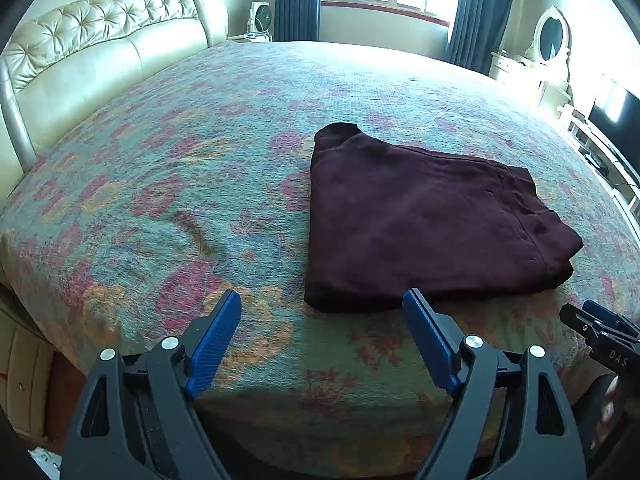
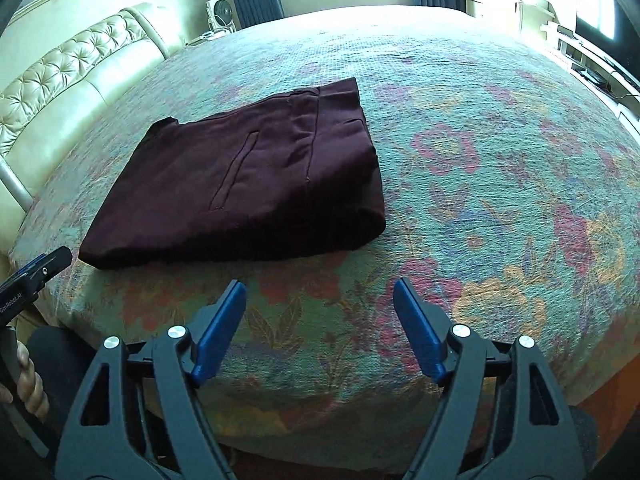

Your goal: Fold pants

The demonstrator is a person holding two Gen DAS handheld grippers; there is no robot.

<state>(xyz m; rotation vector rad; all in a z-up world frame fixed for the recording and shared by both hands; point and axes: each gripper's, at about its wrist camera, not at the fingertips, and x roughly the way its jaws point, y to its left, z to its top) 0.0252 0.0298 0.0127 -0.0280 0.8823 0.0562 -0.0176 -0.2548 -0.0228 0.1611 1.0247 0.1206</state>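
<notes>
Dark maroon pants (image 1: 420,216) lie folded into a flat stack on the flowered bedspread (image 1: 180,184), a pocket slit showing on top in the right wrist view (image 2: 248,176). My left gripper (image 1: 322,300) hangs open just in front of the stack's near edge, nothing between its blue pads. My right gripper (image 2: 320,288) is open too, over the bedspread (image 2: 500,168) in front of the stack's right corner, its jaws bare. Each gripper's tip shows in the other's view: the right gripper (image 1: 596,320) at the right edge, the left gripper (image 2: 40,272) at the left edge.
A cream tufted headboard (image 1: 88,48) bounds the bed on the left. Beyond the far edge stand a small fan (image 1: 260,16), blue curtains (image 1: 296,0) and a window. A dresser with an oval mirror (image 1: 550,38) and a dark screen (image 1: 616,116) line the right side.
</notes>
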